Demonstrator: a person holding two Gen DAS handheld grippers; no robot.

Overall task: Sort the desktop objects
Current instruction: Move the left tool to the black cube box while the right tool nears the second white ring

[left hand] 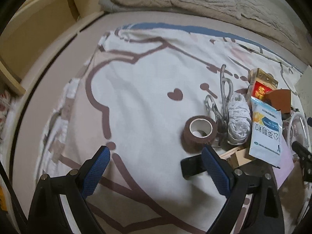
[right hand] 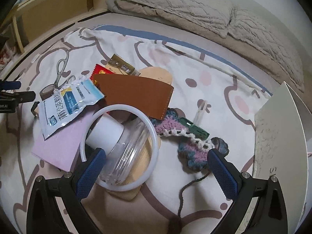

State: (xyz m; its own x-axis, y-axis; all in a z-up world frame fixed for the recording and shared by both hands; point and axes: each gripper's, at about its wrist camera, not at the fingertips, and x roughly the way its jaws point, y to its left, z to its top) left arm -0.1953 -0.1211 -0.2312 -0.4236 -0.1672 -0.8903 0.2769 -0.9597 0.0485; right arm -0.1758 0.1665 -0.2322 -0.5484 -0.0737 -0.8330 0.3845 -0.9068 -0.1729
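A pile of small objects lies on a white cartoon-print cloth [left hand: 148, 74]. My left gripper [left hand: 156, 153] is open over bare cloth; a brown tape roll [left hand: 199, 133] stands just beyond its right finger. Behind the roll are scissors [left hand: 224, 97], a grey yarn ball [left hand: 238, 117] and a white-blue sachet [left hand: 265, 134]. My right gripper [right hand: 157, 156] is open, and a clear bottle with a white cap [right hand: 106, 130] lies inside a white ring [right hand: 154, 136] against its left finger. A crochet piece [right hand: 195, 148] lies near its right finger.
A brown leather sleeve [right hand: 134, 93], pink notepad [right hand: 56, 146], red packet [right hand: 101, 71], gold box [right hand: 120, 66] and green clip [right hand: 195, 129] crowd the pile. A white box [right hand: 278, 128] stands at right. A black object [left hand: 192, 166] lies by the left gripper. Folded beige blanket [right hand: 195, 9] behind.
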